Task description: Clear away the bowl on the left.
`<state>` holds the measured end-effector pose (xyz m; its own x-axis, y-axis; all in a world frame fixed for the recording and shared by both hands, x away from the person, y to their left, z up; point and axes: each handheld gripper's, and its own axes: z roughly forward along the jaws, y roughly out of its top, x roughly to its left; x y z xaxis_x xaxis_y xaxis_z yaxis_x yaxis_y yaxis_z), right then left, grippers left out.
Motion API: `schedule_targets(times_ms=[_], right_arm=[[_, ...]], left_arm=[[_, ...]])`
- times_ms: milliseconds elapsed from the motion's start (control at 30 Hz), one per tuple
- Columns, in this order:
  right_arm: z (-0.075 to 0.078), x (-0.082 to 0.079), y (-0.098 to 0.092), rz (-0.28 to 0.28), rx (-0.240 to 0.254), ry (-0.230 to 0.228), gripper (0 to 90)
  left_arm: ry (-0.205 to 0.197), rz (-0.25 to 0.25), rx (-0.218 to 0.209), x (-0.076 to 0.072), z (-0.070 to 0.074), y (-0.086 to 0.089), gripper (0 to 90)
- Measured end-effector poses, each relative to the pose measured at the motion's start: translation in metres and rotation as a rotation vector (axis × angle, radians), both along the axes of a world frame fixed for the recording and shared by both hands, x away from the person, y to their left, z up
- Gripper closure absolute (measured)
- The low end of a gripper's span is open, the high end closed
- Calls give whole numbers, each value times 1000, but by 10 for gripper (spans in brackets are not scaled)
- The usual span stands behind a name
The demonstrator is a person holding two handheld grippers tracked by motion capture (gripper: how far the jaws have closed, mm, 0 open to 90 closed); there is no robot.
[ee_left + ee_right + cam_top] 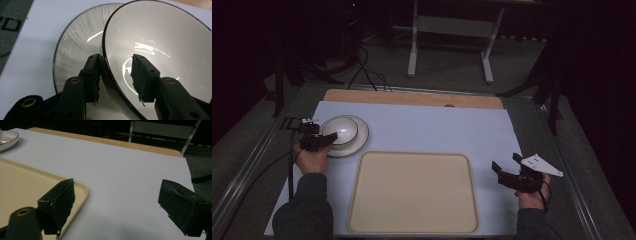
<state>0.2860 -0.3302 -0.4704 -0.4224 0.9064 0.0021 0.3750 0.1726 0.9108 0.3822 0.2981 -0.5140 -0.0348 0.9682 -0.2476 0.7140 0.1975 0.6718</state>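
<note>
On the blue-white table cover lies an empty beige tray. At its far left, a dark-rimmed plate carries an empty white bowl. The left gripper straddles the bowl's near rim, one jaw touching outside, the inner pad apart. The right gripper hangs wide open beside the tray.

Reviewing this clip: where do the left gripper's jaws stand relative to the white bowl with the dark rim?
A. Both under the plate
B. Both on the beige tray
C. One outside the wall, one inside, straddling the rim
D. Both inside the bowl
C: in the left gripper view the left gripper has the rim of the white bowl between its jaws, one jaw outside the wall, one inside.
</note>
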Motion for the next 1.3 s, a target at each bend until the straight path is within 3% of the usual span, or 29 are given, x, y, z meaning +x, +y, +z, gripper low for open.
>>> schedule_targets(times_ms=[133,367,633,867,967,1300], right_arm=[[0,0,0,1,0,-1,134],[0,0,0,2,2,-2,134],[0,0,0,4,2,-6,134],[0,0,0,3,5,-6,134],[0,0,0,3,5,-6,134],[1,0,0,3,5,-7,134]], left_arm=[[16,15,-48,1,0,2,606],[38,65,-131,1,0,6,702],[38,69,-155,0,1,4,798],[20,79,-204,-2,3,4,795],[17,81,-196,-2,4,3,795],[-6,76,-233,-5,9,5,795]])
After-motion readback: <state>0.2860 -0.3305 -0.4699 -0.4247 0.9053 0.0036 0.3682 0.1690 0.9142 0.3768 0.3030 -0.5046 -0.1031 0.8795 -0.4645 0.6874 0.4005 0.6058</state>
